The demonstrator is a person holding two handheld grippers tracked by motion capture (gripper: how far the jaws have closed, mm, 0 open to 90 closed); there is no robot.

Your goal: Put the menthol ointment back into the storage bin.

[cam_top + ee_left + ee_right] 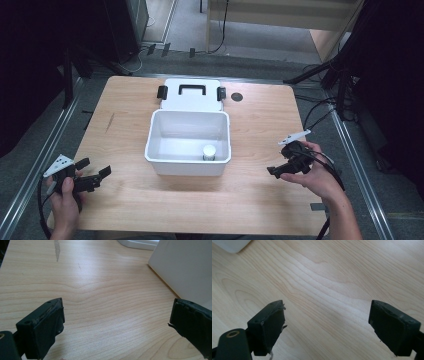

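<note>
White open storage box (188, 145) sits mid-table with its lid (192, 95) lying flat behind it and a small white cylindrical container (209, 152) inside at the near right wall. Left gripper (95, 172), jaws apart and empty, hovers over bare wood near the front-left table edge (150, 227), just left of the box. Right gripper (274, 172), jaws wide apart and empty, is over open wood right of the box, well inside the right edge.
</note>
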